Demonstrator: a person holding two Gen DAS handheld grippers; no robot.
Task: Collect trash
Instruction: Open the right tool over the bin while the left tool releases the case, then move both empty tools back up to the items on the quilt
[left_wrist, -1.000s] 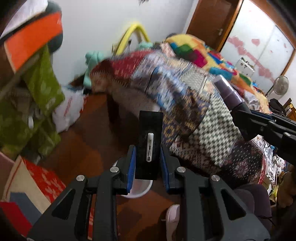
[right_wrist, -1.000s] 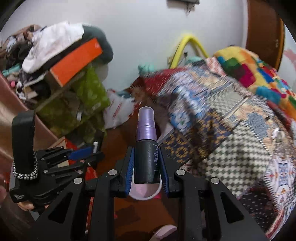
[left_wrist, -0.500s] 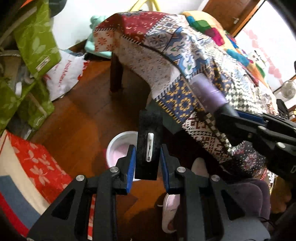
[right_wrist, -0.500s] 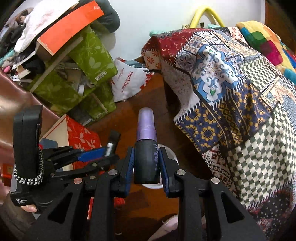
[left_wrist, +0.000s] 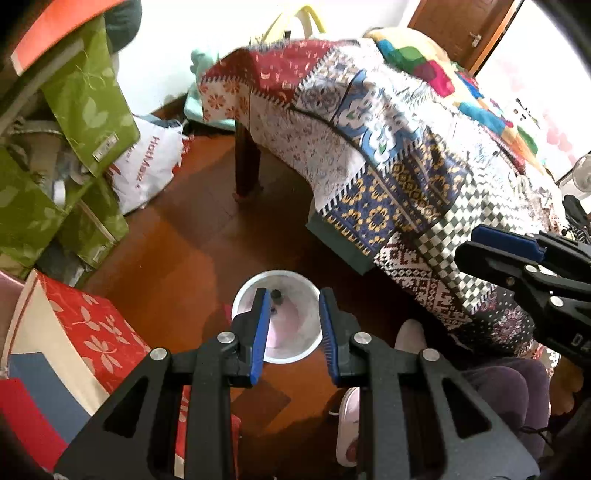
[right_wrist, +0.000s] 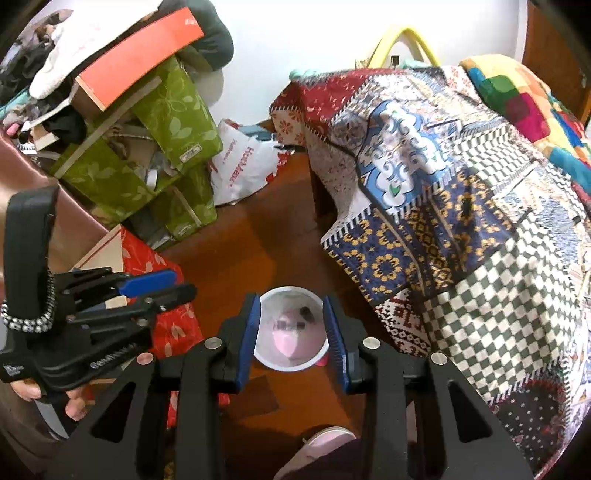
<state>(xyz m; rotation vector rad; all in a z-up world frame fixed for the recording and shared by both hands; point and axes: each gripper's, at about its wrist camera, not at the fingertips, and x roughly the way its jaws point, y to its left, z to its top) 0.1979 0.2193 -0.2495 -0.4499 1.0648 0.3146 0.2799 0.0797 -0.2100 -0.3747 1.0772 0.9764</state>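
A white round bin (left_wrist: 274, 274) with a pink inside stands on the wooden floor, right under both grippers. My left gripper (left_wrist: 291, 295) hangs over it, open and empty. A small dark piece (left_wrist: 276, 295) lies inside the bin near the far wall. My right gripper (right_wrist: 291, 299) is also above the bin (right_wrist: 288, 290); its jaws are opening and nothing is between them. Inside the bin I see a blurred purplish shape (right_wrist: 291, 325) and a dark lump (right_wrist: 306, 313). Each gripper shows at the edge of the other's view: the right gripper (left_wrist: 467, 248), the left gripper (right_wrist: 183, 283).
A bed under a patchwork quilt (left_wrist: 406, 147) fills the right side, close to the bin. Green boxes (left_wrist: 74, 129), a white plastic bag (left_wrist: 147, 166) and a red floral box (left_wrist: 85, 332) crowd the left. A person's pink slipper (left_wrist: 347, 424) is beside the bin.
Both grippers sank toward the bin. The black item has left my left gripper and the purple-capped bottle has left my right; both sets of jaws now stand empty.
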